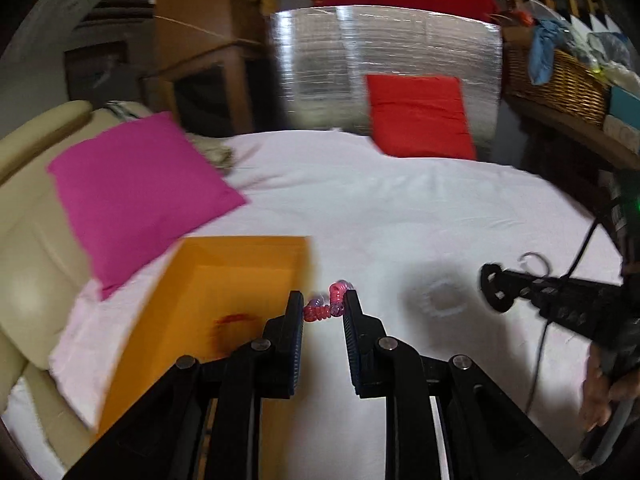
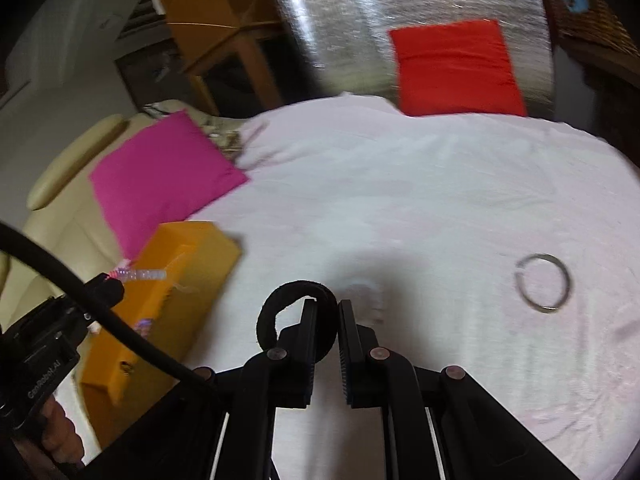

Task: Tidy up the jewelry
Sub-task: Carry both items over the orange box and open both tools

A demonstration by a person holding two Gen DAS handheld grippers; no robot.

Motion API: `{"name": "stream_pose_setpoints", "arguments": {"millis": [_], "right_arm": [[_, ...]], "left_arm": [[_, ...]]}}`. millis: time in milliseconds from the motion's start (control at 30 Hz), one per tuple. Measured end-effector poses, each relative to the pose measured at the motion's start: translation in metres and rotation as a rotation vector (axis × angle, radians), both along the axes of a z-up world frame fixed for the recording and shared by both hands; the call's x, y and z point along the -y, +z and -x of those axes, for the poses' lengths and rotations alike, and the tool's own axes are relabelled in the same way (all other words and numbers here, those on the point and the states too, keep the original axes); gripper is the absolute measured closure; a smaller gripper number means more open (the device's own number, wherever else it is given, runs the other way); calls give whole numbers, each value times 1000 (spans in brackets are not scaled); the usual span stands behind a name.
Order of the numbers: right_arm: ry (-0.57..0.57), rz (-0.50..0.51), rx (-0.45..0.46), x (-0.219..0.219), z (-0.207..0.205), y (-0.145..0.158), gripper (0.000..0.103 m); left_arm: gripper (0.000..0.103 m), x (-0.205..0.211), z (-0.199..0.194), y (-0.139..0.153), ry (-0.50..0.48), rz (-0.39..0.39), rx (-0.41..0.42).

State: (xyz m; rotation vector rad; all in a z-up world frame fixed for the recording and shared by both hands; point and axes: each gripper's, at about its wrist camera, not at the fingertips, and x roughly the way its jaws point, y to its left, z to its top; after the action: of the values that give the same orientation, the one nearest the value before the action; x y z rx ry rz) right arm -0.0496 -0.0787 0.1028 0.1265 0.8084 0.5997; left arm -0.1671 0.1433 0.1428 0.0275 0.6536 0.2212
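Observation:
An open orange box (image 1: 208,292) sits on the white sheet at the left; it also shows in the right wrist view (image 2: 176,280). My left gripper (image 1: 322,304) holds a pink and purple spiral band (image 1: 326,306) by its fingertips, just right of the box. My right gripper (image 2: 327,312) is shut on a black fabric band (image 2: 280,308), a loop that hangs to the left of its fingers; it shows in the left wrist view (image 1: 496,286). A silver bangle (image 2: 543,283) lies on the sheet at the right. A pale beaded ring (image 1: 442,300) lies between the grippers.
A magenta cushion (image 1: 136,192) lies at the left behind the box. A red cushion (image 1: 418,116) leans on a silver panel (image 1: 384,60) at the back. A wicker basket (image 1: 560,80) stands at the back right. A cream sofa (image 1: 28,240) is at the left.

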Motion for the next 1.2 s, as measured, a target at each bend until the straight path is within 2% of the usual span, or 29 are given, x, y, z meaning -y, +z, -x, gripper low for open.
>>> {"name": "stream_pose_setpoints", "arguments": {"millis": [100, 200, 333, 500, 700, 767, 867, 900, 933, 1033, 1200], "right_arm": [[66, -39, 14, -23, 16, 10, 92], [149, -78, 22, -53, 37, 19, 92], [245, -104, 12, -90, 60, 20, 92], [347, -41, 25, -144, 83, 5, 92], [385, 17, 41, -182, 90, -9, 90], [392, 20, 44, -192, 87, -13, 90], [397, 26, 18, -209, 79, -20, 89], [398, 19, -3, -214, 76, -23, 86], [402, 5, -23, -215, 74, -24, 79], [393, -70, -78, -216, 65, -29, 64], [335, -122, -76, -198, 53, -23, 62]], "left_arm": [[82, -37, 22, 4, 77, -27, -2], [82, -69, 42, -3, 131, -45, -33], [82, -103, 61, -33, 208, 17, -120], [82, -121, 74, -72, 253, 51, -220], [82, -131, 68, -96, 293, 64, -284], [79, -135, 65, -103, 320, 62, -310], [69, -138, 64, -107, 349, 45, -346], [57, -138, 64, -107, 356, 33, -352], [50, -137, 64, -106, 361, 22, -349], [48, -136, 66, -100, 366, -7, -340], [48, -132, 70, -87, 378, -27, -315]]}}
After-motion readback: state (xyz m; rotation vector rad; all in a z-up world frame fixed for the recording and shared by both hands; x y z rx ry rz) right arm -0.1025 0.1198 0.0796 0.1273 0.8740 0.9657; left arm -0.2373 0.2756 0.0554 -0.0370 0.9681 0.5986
